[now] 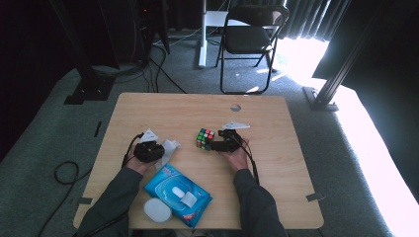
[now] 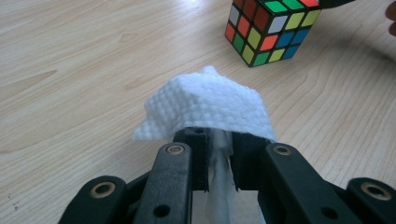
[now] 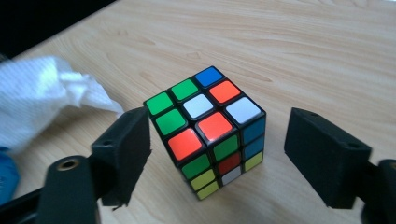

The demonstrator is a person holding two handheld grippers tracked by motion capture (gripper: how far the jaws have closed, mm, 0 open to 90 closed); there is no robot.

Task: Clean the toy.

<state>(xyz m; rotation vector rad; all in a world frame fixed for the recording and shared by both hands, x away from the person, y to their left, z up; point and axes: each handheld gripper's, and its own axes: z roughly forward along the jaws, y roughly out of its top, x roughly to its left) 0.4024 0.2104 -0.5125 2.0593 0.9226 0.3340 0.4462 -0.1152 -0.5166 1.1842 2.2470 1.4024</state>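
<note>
Mid-counter, our right claw stood open around the cube, left claw pinching the wipe; an off-center close could've spun it away.

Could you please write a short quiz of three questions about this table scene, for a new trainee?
1. True or false: the right gripper presses its fingers on the puzzle cube.
2. What does the left gripper hold? A) a white wipe B) a pen C) the cube
3. Fill in: the blue wipes pack lies near the table's ___ edge, between the person's forearms.

Key
1. False: the fingers stand on each side of the cube, with a clear gap at one side, so they do not clamp it.
2. A: the white wipe is pinched between the fingers.
3. Near, the person's side; a white round lid lies beside the pack.
</note>
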